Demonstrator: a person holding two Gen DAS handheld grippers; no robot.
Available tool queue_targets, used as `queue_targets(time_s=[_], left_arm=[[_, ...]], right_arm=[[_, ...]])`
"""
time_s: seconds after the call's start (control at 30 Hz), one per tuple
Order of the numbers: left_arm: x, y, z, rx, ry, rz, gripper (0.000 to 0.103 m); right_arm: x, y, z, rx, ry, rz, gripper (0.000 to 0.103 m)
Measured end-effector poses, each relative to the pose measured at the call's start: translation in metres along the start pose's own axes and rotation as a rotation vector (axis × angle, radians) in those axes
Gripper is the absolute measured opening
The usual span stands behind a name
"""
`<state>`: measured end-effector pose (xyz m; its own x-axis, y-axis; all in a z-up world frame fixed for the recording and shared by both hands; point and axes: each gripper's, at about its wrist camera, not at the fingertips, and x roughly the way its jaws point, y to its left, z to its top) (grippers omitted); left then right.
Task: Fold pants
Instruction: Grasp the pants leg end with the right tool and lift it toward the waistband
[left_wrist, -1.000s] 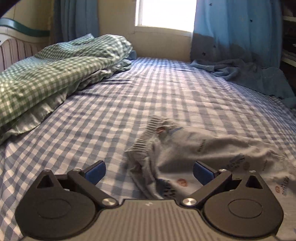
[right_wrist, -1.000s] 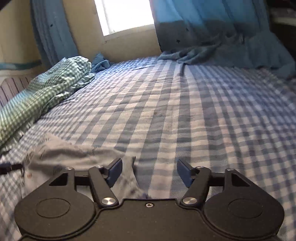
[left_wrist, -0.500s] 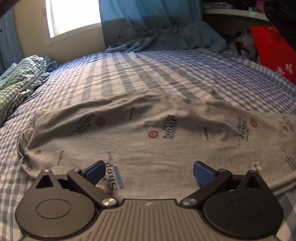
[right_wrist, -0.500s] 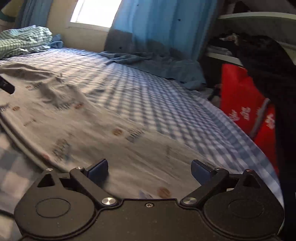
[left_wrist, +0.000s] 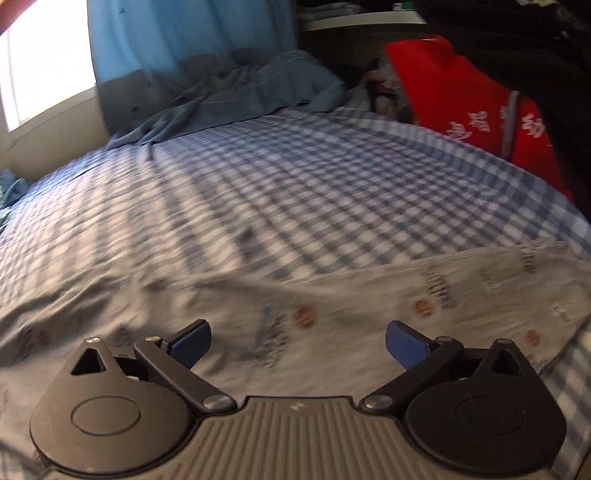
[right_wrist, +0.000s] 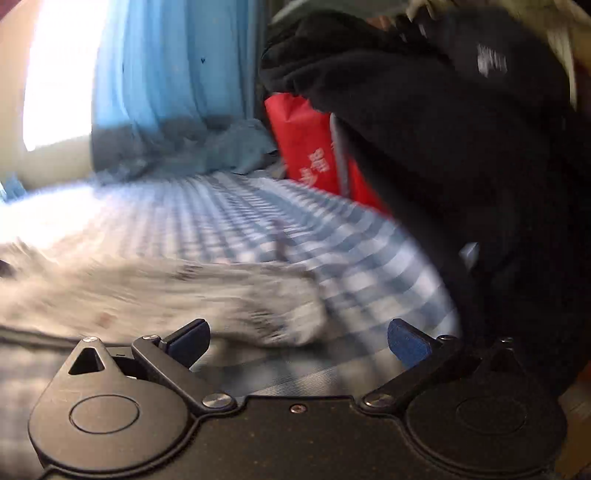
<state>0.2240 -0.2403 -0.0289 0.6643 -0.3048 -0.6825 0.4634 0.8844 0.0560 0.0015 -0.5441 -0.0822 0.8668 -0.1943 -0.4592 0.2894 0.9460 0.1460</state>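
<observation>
My left tongs (left_wrist: 297, 341) stand spread with nothing pinched, right over the pale printed pants (left_wrist: 332, 314); my right tongs (right_wrist: 298, 341) are opening wide, empty, with the pants' leg end (right_wrist: 295, 317) just ahead of them. The pants lie flat on the checked bed (left_wrist: 258, 192), long axis running left to right across my left view, their left part cut off. Farther off, motion blur smears the print, and a dark garment (right_wrist: 461, 147) hides the right side beside a red bag (left_wrist: 461, 103) and blue curtain (left_wrist: 184, 48).
</observation>
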Motion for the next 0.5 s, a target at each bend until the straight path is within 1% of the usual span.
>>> queue_targets(time_s=[0.07,0.17,0.2,0.27,0.33,0.37,0.43,0.5], left_arm=[[0.015,-0.034,0.019,0.050,-0.020,-0.102,0.103],[0.037,-0.081,0.038,0.127,-0.042,-0.228,0.103],[0.045,-0.096,0.043,0.158,-0.040,-0.268,0.103],[0.061,-0.121,0.050,0.210,-0.023,-0.327,0.103],[0.076,-0.144,0.055,0.266,-0.008,-0.360,0.103],[0.084,-0.153,0.057,0.291,0.001,-0.362,0.103],[0.100,-0.167,0.062,0.323,0.027,-0.349,0.103],[0.115,-0.175,0.067,0.331,0.047,-0.336,0.103]], right_arm=[[0.002,-0.004,0.001,0.067,0.021,0.078,0.101],[0.013,-0.009,0.002,0.175,0.090,0.152,0.093],[0.015,-0.010,0.003,0.213,0.106,0.166,0.091],[0.016,-0.012,0.005,0.268,0.108,0.181,0.090],[0.018,-0.015,0.009,0.314,0.118,0.192,0.089],[0.020,-0.017,0.011,0.335,0.118,0.196,0.088],[0.024,-0.018,0.014,0.356,0.117,0.194,0.086],[0.030,-0.019,0.016,0.359,0.109,0.181,0.084]])
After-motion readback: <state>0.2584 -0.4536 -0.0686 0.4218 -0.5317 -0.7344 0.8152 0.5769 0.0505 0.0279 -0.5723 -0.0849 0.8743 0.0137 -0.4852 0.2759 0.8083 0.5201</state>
